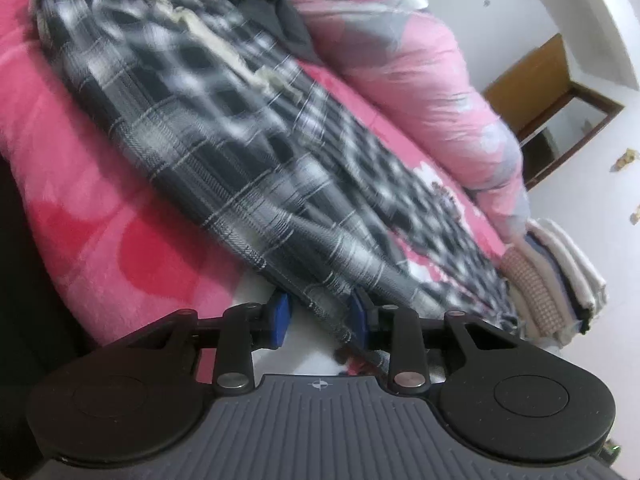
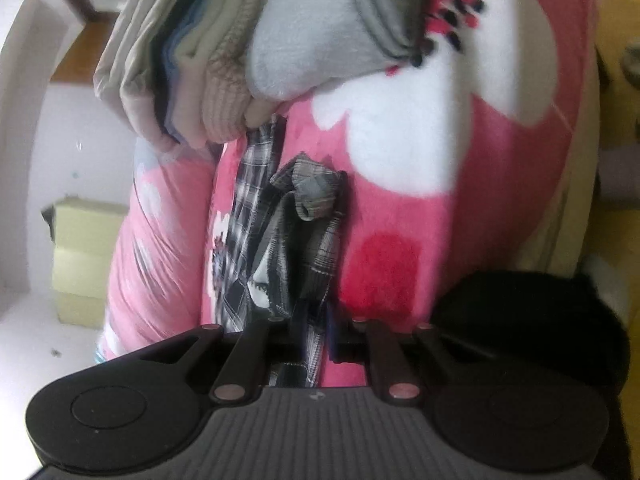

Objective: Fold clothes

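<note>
A black, grey and white plaid shirt (image 1: 224,128) of thin woven cloth lies stretched in a long bundle across a fuzzy pink blanket (image 1: 92,200) with red and white patches. No writing can be read anywhere. The left gripper (image 1: 320,316) stands spread, its blue-padded fingers (image 1: 280,314) either side of the shirt's hem. The right gripper (image 2: 310,340) is clenched on a bunched end of the shirt. A stack of folded clothes (image 1: 560,280), some ribbed knit, sits beside a puffy pink quilt (image 1: 420,72).
</note>
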